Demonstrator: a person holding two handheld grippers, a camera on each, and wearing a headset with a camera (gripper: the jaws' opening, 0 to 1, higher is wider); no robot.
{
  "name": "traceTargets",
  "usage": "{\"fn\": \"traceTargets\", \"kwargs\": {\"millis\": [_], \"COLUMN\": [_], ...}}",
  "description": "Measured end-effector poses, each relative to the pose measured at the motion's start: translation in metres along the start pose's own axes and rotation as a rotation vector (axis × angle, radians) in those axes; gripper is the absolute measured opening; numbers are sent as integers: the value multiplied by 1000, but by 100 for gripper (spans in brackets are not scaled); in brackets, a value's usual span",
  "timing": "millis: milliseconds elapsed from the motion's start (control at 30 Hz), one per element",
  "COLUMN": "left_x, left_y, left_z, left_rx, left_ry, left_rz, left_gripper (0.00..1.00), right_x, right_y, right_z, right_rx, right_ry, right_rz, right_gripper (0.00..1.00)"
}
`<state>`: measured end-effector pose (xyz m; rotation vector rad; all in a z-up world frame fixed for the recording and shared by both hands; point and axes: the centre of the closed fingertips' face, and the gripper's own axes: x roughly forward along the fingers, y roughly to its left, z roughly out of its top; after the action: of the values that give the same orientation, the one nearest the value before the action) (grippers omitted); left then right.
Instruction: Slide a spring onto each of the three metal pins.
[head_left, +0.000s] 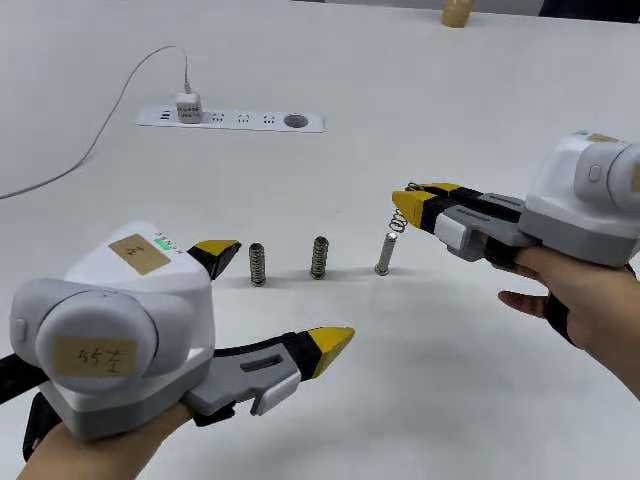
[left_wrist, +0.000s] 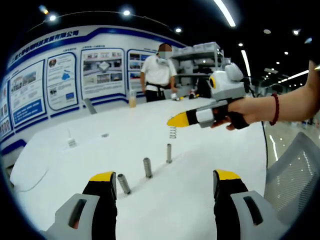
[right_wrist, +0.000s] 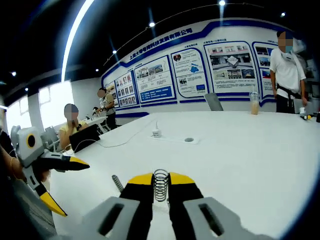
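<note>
Here, right gripper (head_left: 403, 203) pinching spring (head_left: 397, 222) just above bare pin (head_left: 385, 253), left gripper (head_left: 290, 290) jaws spread nearby.

Bright, even overhead lighting, soft shadows; gripper views bend at edges.

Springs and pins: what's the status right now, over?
Right gripper shut on spring, just above bare pin. Left gripper open, idle. Two other pins already sprung. Nothing between spring and pin.
</note>
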<state>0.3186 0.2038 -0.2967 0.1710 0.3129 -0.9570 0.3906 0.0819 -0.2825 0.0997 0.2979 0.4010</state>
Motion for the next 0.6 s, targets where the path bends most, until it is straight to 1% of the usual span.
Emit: {"fn": "traceTargets", "kwargs": {"millis": [100,200,333,433,600], "left_x": [-1,-1,-2,-3,-4], "left_y": [0,1,2,4,7], "left_z": [0,-2,-3,-4,-5], "left_rx": [-9,-12,-30,-38,-52], "left_ry": [-4,-1,-6,-7,-6], "left_rz": [-1,-1,2,8,16], "left_gripper": [85,88,92,96,98], "right_x": [5,9,12,14,15], "right_y": [-3,-5,-6,-6,-6], "right_z": [-6,-12,-14,-15,-17], "right_rx": [-21,-21,-25,-44,-87], "right_ry": [14,24,24,23,31], "right_rz": [-8,-12,-14,-17,-19], "right_gripper": [11,11,11,11,11]}}
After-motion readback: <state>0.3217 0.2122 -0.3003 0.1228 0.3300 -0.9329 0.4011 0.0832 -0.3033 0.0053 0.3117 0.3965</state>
